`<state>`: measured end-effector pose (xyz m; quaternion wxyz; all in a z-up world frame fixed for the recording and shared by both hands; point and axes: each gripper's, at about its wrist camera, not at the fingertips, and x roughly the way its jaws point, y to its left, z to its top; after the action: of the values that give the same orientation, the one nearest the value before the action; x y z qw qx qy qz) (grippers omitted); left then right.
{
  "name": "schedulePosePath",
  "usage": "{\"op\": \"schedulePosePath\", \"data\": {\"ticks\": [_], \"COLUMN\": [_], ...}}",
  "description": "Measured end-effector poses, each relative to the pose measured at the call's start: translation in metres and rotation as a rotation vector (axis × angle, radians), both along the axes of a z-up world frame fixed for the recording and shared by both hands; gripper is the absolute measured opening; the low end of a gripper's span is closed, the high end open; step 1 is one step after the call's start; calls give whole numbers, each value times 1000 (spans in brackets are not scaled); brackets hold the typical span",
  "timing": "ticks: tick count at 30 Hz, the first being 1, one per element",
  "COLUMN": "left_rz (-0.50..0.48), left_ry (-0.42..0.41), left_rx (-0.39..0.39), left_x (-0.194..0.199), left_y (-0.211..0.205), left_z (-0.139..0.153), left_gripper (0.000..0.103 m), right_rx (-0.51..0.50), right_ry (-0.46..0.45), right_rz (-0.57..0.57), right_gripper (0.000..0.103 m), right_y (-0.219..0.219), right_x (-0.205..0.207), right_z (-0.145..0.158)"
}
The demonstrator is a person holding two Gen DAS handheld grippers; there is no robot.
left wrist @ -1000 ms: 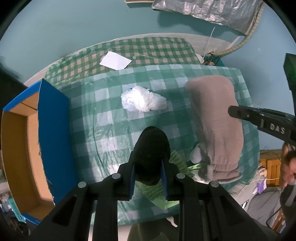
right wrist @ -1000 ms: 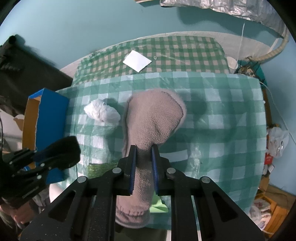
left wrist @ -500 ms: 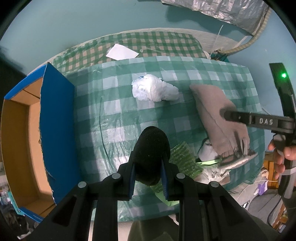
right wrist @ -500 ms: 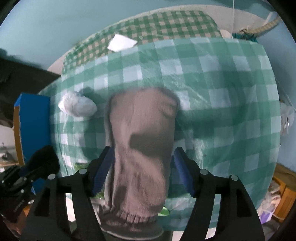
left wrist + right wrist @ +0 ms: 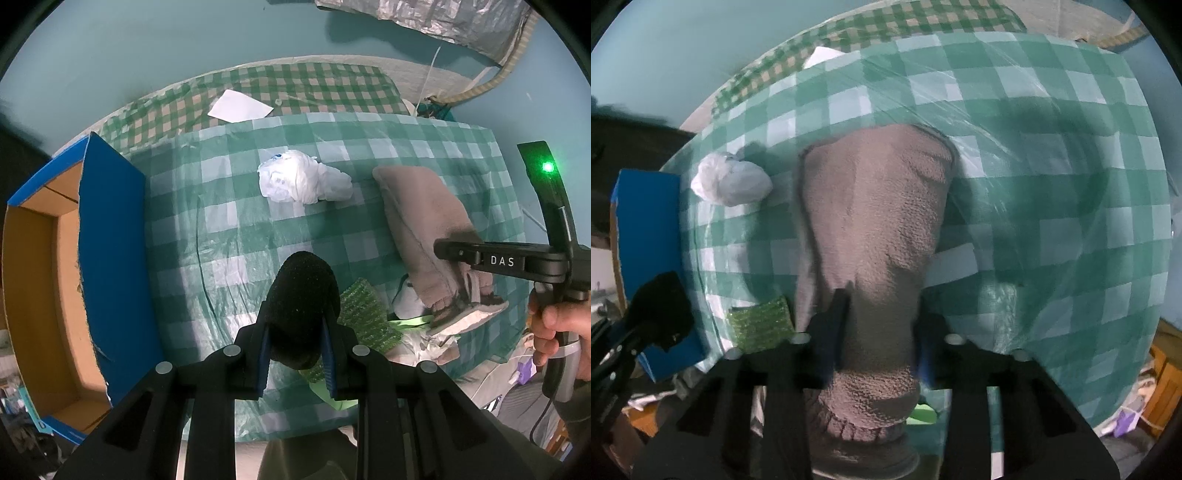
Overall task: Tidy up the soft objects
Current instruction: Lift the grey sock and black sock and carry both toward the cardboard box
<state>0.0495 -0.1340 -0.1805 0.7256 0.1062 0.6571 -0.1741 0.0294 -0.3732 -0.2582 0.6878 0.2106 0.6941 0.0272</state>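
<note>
My left gripper (image 5: 297, 321) points straight down and is shut on a black foam lump (image 5: 303, 288) above the checked table. A grey fleece sock (image 5: 875, 206) lies lengthwise on the cloth, its cuff over the near edge. My right gripper (image 5: 881, 314) straddles the sock near the cuff. Its jaws are closing and the pads pinch the fleece between them. From the left wrist view the right gripper (image 5: 448, 254) hangs over the sock (image 5: 417, 214), held by a hand (image 5: 554, 325). A white crumpled bundle (image 5: 303, 181) and a green scrubber (image 5: 365, 314) also lie on the table.
An open blue cardboard box (image 5: 110, 258) stands against the table's left edge. The table (image 5: 221, 221) wears a green checked plastic cloth. A white paper sheet (image 5: 240, 107) lies at the back. Clutter sits below the near right edge.
The right gripper let go of the sock, opened wide, sank toward the table and closed on the sock again near the cuff. The left gripper kept hold of the black foam.
</note>
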Motion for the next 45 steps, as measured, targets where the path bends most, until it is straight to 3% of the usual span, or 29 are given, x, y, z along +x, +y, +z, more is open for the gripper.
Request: {"op": "schedulePosePath", "data": {"ticks": [1,4,24,45], "left_rz": [0,2,102,304], "left_ry": [-2,-9,-61,-145], "left_rx": [0,-4,-45,-36], "left_x": [0,0,-4,-9], "left_y": [1,2,48,142], "left_z": [1,5,43,84], "left_gripper": [23,23,23,23], "right_rx": [-2,-14,-21,37], "right_ry": [-9,-44,-183,-302], "right_rz": [8,41,107,342], "right_gripper": [20,17,16,16], "right_y": [1,6,32,150], "right_x": [0,0,-6,19], "right_z": [2,15,93,150]}}
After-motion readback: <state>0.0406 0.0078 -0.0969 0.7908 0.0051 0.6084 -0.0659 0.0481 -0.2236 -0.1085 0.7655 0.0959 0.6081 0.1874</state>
